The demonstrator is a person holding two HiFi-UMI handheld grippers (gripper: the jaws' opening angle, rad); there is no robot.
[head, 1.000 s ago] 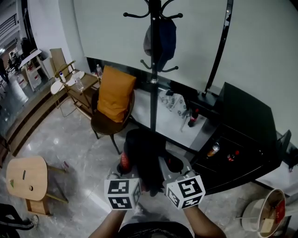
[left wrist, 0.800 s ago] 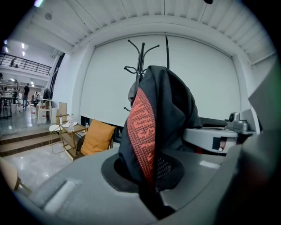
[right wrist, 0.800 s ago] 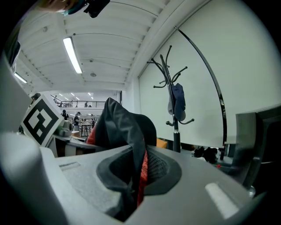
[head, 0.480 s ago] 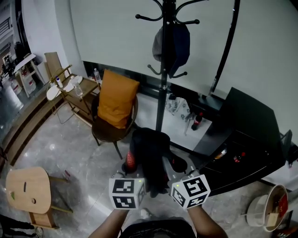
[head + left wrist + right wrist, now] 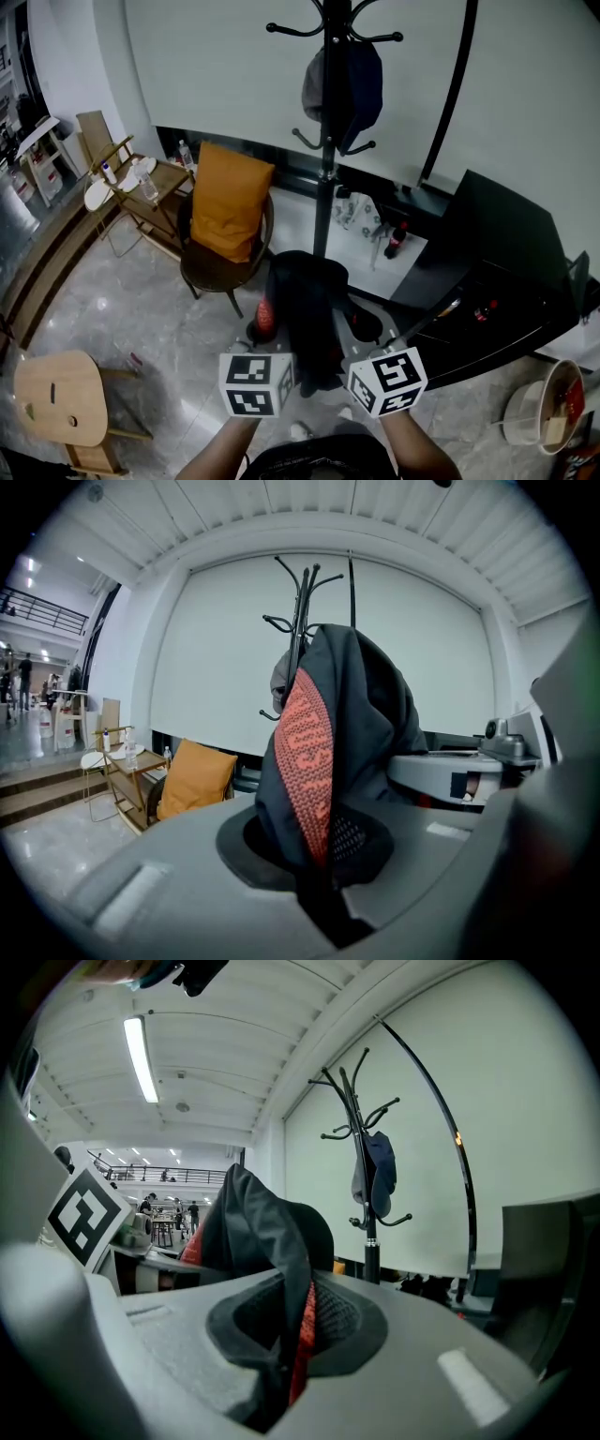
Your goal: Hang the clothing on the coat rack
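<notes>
1. Left gripper (image 5: 319, 897): jaws pinched tight on the black fabric garment with a red-orange patterned strip (image 5: 305, 314).
2. Right gripper (image 5: 281, 1382): jaws clamped on the same garment.
3. The garment is bunched between both grippers, in front of the black metal coat rack (image 5: 324, 197), below its hooks and apart from them.
4. A dark cap (image 5: 345, 84) hangs on the rack.

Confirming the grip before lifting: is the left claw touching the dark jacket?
Touching. The left gripper view shows the left claw shut on the dark jacket, with the fabric and its red strip pinched between the jaws.
</notes>
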